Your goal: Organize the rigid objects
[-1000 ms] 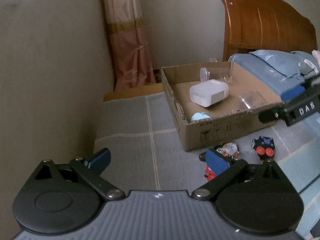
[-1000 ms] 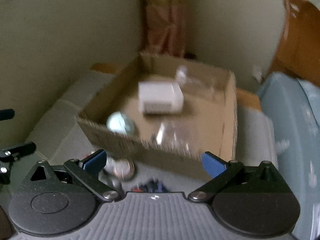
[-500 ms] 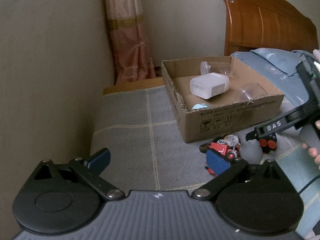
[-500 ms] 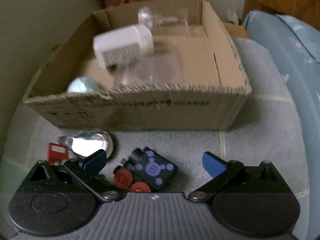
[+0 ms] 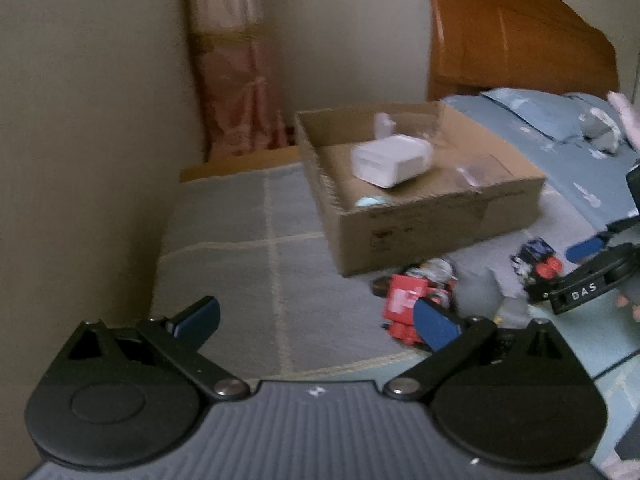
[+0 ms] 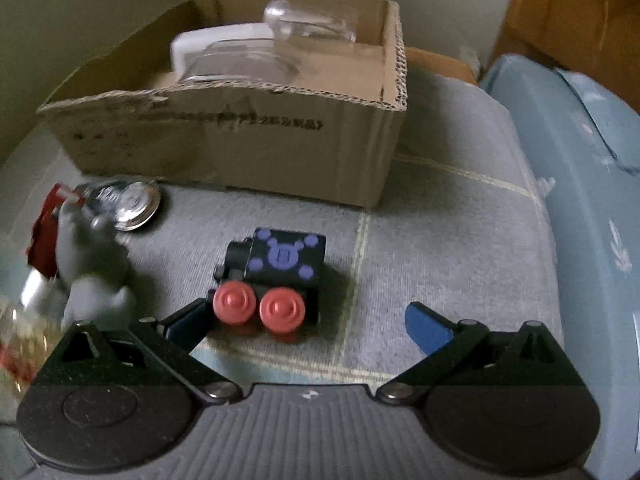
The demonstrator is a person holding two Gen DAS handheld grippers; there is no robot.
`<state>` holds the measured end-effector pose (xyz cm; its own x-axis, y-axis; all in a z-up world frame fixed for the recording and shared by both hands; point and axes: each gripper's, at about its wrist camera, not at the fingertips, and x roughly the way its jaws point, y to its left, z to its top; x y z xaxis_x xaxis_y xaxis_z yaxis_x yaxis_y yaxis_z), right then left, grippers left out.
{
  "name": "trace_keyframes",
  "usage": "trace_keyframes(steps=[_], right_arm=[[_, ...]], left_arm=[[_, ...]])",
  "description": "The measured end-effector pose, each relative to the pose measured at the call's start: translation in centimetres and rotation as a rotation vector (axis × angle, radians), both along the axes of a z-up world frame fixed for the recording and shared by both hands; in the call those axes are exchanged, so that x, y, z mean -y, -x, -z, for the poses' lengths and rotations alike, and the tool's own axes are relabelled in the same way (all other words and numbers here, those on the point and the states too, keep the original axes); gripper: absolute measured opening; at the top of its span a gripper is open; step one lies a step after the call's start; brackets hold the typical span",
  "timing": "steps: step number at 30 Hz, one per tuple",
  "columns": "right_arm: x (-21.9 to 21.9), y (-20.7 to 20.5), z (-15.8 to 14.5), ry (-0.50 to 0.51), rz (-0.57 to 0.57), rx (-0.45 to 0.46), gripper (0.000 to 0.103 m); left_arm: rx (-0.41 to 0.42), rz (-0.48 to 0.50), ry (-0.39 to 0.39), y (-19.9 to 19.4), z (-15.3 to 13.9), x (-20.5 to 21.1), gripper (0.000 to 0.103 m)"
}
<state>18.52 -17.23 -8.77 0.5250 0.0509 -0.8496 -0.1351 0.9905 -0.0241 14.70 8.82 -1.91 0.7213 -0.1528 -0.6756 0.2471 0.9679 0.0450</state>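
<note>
A cardboard box (image 6: 256, 136) stands on the grey blanket and holds a white plastic box (image 5: 390, 160), clear containers (image 6: 310, 26) and a light blue thing (image 5: 370, 201). In front of it lie a black toy car with purple dots and red wheels (image 6: 280, 264), a silver disc (image 6: 128, 204), a grey figure (image 6: 94, 264) and a red toy (image 5: 406, 300). My right gripper (image 6: 308, 324) is open, low over the blanket, its left fingertip touching the car's wheels. It also shows in the left wrist view (image 5: 592, 264). My left gripper (image 5: 316, 320) is open and empty, left of the toys.
A wall (image 5: 80, 140) runs along the left. A pink curtain (image 5: 236, 72) hangs in the corner. A wooden headboard (image 5: 512, 40) and blue bedding (image 6: 592, 200) lie to the right. A grey checked blanket (image 5: 240, 248) covers the surface.
My right gripper has dropped from over the box down to the toy car and closed in on it. My left gripper has stayed about where it was.
</note>
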Motion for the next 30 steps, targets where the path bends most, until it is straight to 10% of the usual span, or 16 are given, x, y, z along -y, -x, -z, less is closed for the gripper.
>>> trace_keyframes(steps=[15,30], right_arm=[[1.2,1.2,0.1,-0.009,-0.105,0.053,0.103],[1.8,1.7,0.3,-0.018,-0.156,0.081,0.103]], left_arm=[[-0.183,0.204,0.032,2.1,3.4,5.8,0.102],[-0.249,0.063,-0.093,3.0,5.1,2.3,0.102]])
